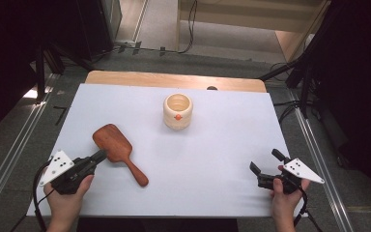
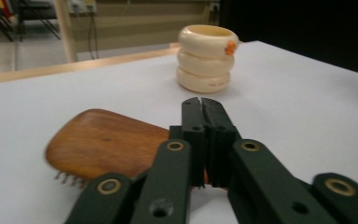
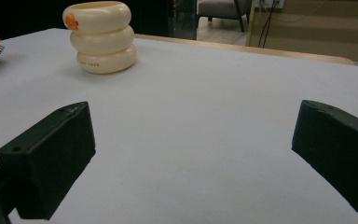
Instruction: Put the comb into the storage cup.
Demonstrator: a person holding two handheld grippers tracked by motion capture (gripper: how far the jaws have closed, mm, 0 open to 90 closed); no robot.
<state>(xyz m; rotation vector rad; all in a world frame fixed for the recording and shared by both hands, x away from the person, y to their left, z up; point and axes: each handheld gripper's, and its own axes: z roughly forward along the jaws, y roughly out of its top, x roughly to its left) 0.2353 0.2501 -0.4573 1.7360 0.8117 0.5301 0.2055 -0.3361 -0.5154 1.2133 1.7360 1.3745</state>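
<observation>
Wooden hairbrush (image 1: 118,151) is seen lying bristles down near the surface's (image 1: 212,159) left front corner. Left hand-held gripper (image 1: 99,155) is closed at the brush's neck; a grip cannot be confirmed. Right hand-held gripper (image 1: 265,162), near the right front corner, is held wide open and empty. Cream ringed cup (image 1: 178,111) stands toward the far edge.

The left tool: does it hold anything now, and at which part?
The left tool is shut beside the wooden hairbrush, where head meets handle. Whether it pinches the brush cannot be told. The right tool is open and holds nothing.
</observation>
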